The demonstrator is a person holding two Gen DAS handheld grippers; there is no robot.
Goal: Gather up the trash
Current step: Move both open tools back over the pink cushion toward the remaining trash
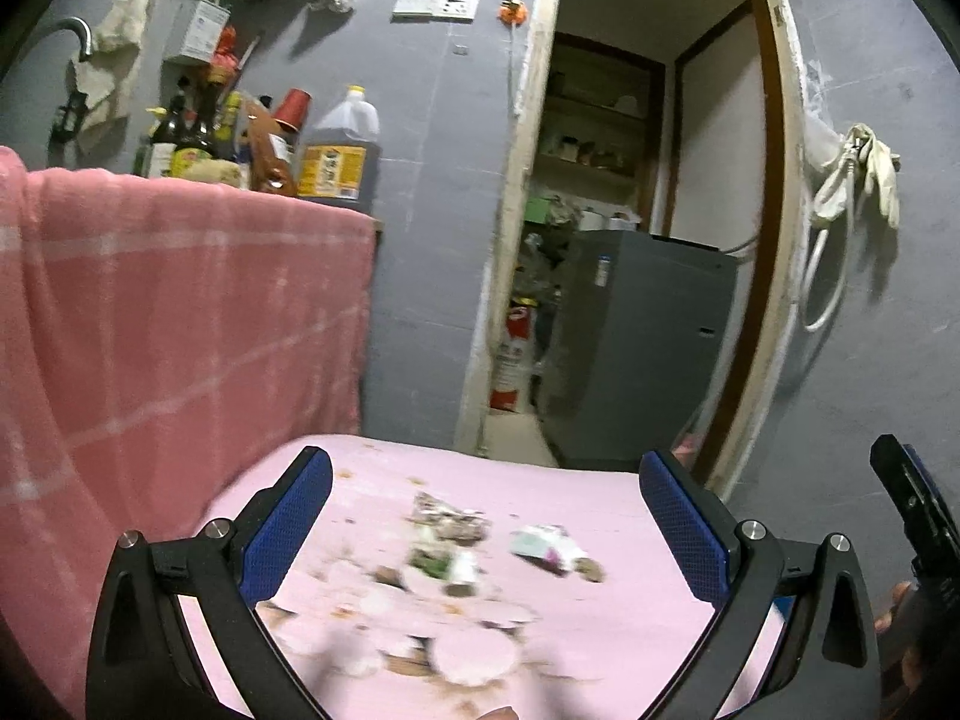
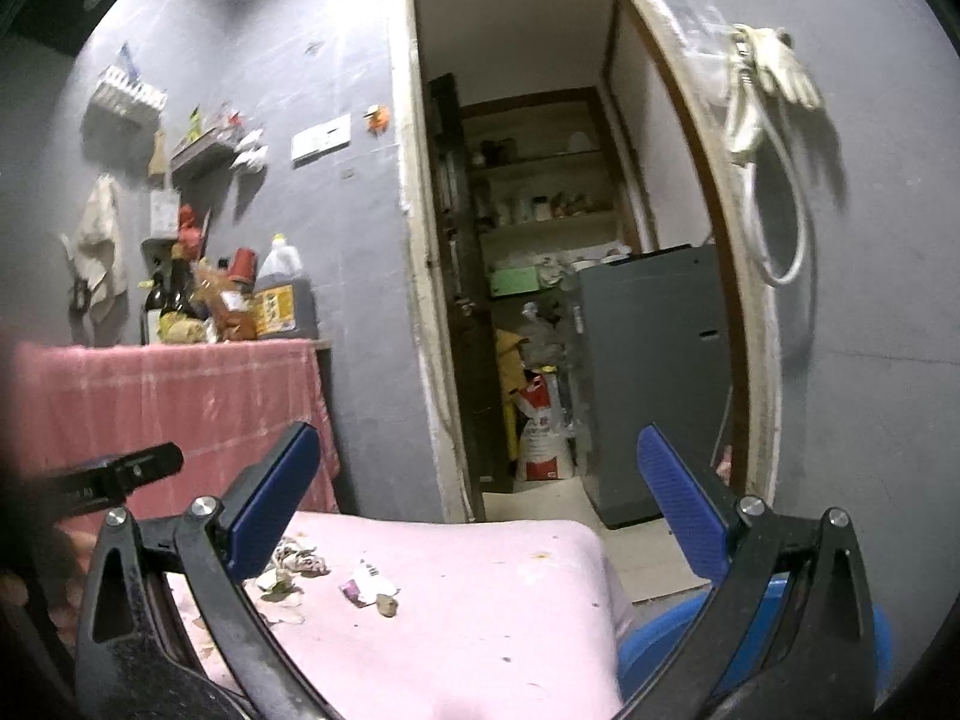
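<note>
Scraps of trash lie on a pink-covered table [image 1: 600,630]: a crumpled brownish wrapper [image 1: 447,516], a white and purple wrapper [image 1: 546,546], a greenish scrap [image 1: 438,564] and pale round peels [image 1: 474,654]. My left gripper [image 1: 486,516] is open and empty, its blue pads either side of the pile. My right gripper [image 2: 480,510] is open and empty above the same table [image 2: 480,630]; the wrappers [image 2: 366,585] lie toward its left finger. Each gripper shows at the edge of the other's view.
A counter draped in a pink towel [image 1: 180,312] carries bottles and a large oil jug [image 1: 339,150]. An open doorway [image 2: 540,240] shows a grey appliance [image 2: 654,378] and sacks. A blue tub [image 2: 660,642] sits right of the table. Gloves [image 2: 768,78] hang on the wall.
</note>
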